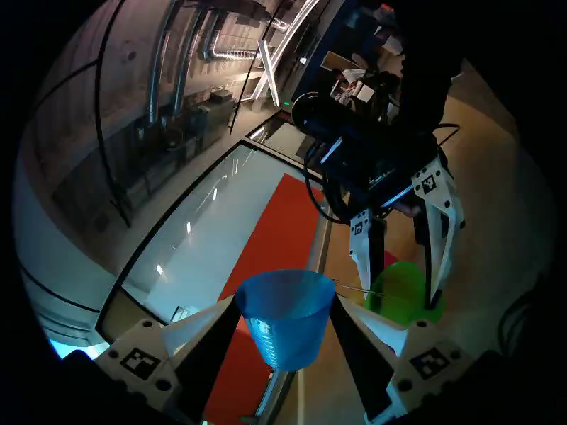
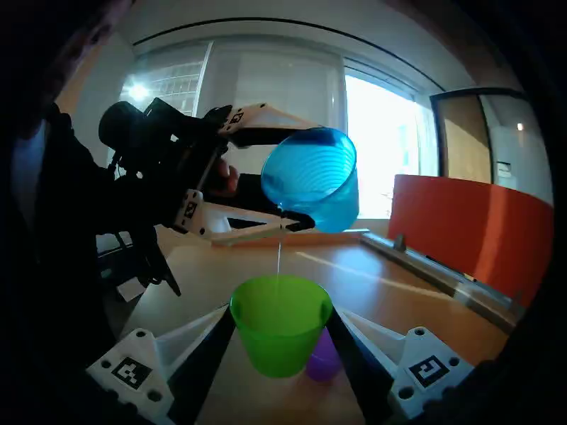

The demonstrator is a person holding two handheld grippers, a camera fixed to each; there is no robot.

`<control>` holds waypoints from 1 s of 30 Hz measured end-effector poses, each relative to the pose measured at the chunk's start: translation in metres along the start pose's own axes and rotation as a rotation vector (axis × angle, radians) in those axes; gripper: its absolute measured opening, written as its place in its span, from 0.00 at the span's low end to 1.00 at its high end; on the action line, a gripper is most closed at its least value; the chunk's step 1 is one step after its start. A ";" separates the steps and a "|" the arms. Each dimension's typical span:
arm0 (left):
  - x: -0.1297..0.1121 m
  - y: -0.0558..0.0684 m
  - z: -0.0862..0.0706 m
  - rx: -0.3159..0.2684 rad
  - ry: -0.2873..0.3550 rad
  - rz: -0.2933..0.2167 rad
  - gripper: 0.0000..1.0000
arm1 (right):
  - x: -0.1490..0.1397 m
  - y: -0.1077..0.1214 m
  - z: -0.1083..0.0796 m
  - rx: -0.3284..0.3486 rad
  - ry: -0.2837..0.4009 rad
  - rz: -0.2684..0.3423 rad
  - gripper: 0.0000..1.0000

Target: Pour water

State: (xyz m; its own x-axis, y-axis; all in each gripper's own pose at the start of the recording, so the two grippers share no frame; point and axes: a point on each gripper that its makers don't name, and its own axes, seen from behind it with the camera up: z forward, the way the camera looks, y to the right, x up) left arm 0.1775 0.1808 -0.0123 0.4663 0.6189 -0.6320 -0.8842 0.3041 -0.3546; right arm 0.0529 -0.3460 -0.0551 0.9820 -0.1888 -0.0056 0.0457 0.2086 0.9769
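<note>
The jaws of the left gripper (image 1: pixel 285 306) grip a tipped blue cup (image 1: pixel 285 336) — a thin stream of water (image 2: pixel 278 258) falls from its lip into the green cup (image 2: pixel 281 338) at 6 o'clock. The jaws of the right gripper (image 2: pixel 281 312) clamp that green cup over the bench (image 2: pixel 397 290), with a purple cup (image 2: pixel 324 360) just behind at 5 o'clock.

Above the green cup (image 2: pixel 281 333), the tilted blue cup (image 2: pixel 312 177) in the left claw (image 2: pixel 309 177) blocks the way down; a purple cup (image 2: pixel 324 358) stands just beside the green one. Beyond them, bare worktop (image 2: pixel 383 283) runs to a metal rail (image 2: pixel 439 273) and an orange partition (image 2: pixel 482 227)
</note>
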 end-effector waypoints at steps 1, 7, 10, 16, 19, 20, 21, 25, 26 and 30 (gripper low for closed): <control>0.000 0.000 0.000 -0.001 0.000 0.000 0.86 | 0.000 0.000 0.000 0.000 0.000 0.000 0.91; 0.002 0.002 0.000 -0.005 0.004 0.004 0.86 | 0.000 0.000 0.000 0.002 -0.001 -0.001 0.90; 0.002 0.003 0.001 -0.005 0.004 0.008 0.86 | 0.000 -0.001 -0.001 0.003 -0.001 -0.002 0.90; 0.003 0.002 0.001 -0.002 0.006 0.012 0.86 | 0.000 -0.001 -0.001 0.002 -0.002 -0.004 0.90; 0.003 0.001 0.001 0.000 0.008 0.014 0.86 | -0.001 0.000 -0.001 0.001 -0.002 -0.004 0.91; 0.004 0.001 0.001 0.000 0.008 0.015 0.86 | -0.001 0.000 -0.001 0.001 -0.001 -0.004 0.91; 0.003 0.001 0.001 0.001 0.008 0.015 0.86 | -0.001 0.000 -0.001 0.001 -0.001 -0.004 0.91; 0.003 0.002 0.001 0.000 0.007 0.017 0.86 | -0.001 0.000 -0.001 0.001 -0.001 -0.004 0.90; 0.003 0.002 0.001 0.000 0.007 0.018 0.86 | -0.001 0.001 -0.001 0.002 -0.001 -0.005 0.90; 0.003 0.002 0.001 0.000 0.006 0.021 0.86 | -0.001 0.000 -0.001 0.003 -0.001 -0.004 0.90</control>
State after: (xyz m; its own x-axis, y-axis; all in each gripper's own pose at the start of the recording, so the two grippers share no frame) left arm 0.1766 0.1843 -0.0142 0.4474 0.6211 -0.6435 -0.8940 0.2911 -0.3406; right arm 0.0523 -0.3450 -0.0553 0.9816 -0.1905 -0.0097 0.0494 0.2050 0.9775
